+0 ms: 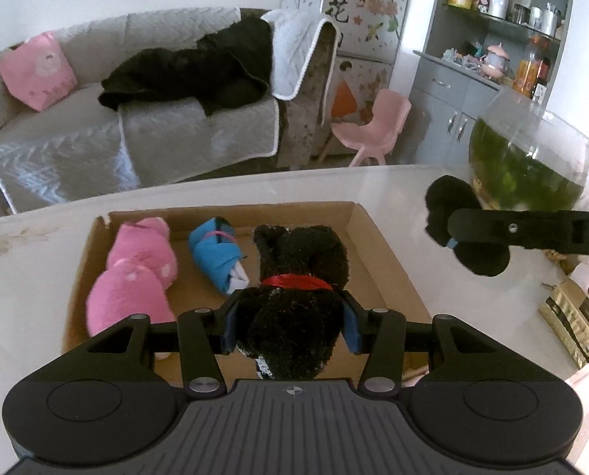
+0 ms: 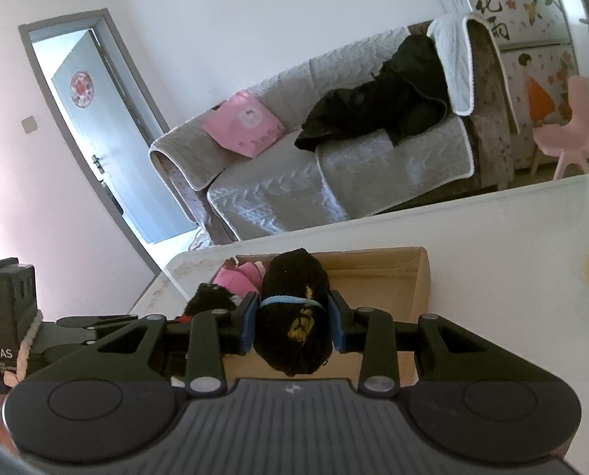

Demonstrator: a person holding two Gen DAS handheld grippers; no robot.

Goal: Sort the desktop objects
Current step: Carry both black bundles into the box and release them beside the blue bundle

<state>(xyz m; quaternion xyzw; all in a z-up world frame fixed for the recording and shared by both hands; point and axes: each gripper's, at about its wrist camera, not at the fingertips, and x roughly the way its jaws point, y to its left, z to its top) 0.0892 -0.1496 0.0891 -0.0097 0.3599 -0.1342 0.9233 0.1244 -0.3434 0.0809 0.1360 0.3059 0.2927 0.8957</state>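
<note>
A shallow cardboard box (image 1: 377,253) lies on the white table. In it are a pink sock roll (image 1: 136,277) and a blue sock roll (image 1: 217,257). My left gripper (image 1: 290,326) is shut on a black sock roll with a red band (image 1: 298,281), held over the box. My right gripper (image 2: 293,326) is shut on a black sock roll with a blue band (image 2: 294,312), held above the box's right part (image 2: 413,277). The right gripper and its roll also show in the left wrist view (image 1: 464,229), above the table right of the box.
A glass bowl of green water (image 1: 528,158) stands at the table's far right. A brown packet (image 1: 571,316) lies at the right edge. Beyond the table are a grey sofa (image 1: 96,138), a pink chair (image 1: 373,126) and a grey cabinet (image 1: 453,99).
</note>
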